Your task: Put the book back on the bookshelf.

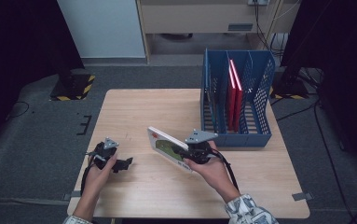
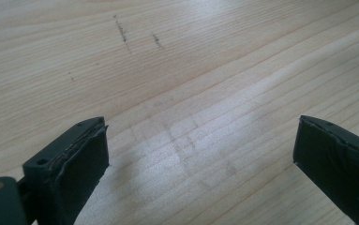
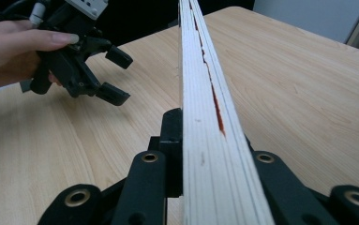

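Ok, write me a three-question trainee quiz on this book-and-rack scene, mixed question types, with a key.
1. True or false: the right gripper is shut on the book.
2. Multiple choice: what do the left gripper jaws hold? A) a red folder B) nothing C) a pen
3. Fill in: the red books stand in the blue ____ on the table.

Key: 1 true; 2 B, the jaws stand wide apart over bare wood; 3 rack.
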Motion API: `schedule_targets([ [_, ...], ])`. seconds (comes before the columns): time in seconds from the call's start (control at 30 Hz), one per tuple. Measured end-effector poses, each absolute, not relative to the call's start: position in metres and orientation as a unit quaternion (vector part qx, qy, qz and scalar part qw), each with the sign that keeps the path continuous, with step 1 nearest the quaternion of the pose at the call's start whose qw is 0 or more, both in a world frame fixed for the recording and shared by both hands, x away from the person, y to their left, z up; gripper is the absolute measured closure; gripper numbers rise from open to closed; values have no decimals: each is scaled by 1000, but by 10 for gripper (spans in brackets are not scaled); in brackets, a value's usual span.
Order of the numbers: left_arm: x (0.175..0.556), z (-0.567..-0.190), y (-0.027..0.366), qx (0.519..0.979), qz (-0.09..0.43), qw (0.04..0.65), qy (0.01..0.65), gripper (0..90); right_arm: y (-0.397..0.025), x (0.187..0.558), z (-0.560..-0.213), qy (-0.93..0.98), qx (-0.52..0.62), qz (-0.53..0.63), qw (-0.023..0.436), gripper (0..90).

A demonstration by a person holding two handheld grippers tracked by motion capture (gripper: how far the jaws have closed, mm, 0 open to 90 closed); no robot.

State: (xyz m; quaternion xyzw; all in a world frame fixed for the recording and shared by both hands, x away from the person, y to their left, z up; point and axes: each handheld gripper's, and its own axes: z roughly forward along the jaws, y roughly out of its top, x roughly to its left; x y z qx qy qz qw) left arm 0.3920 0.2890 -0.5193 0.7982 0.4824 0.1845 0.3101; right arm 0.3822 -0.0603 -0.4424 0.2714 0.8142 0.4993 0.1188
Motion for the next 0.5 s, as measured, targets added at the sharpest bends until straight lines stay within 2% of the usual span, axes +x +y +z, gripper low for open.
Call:
schedule_targets([
  [0.5,392,-522,291,794,184,303,493,31,-83,374,-432,812,276,499,126,757],
])
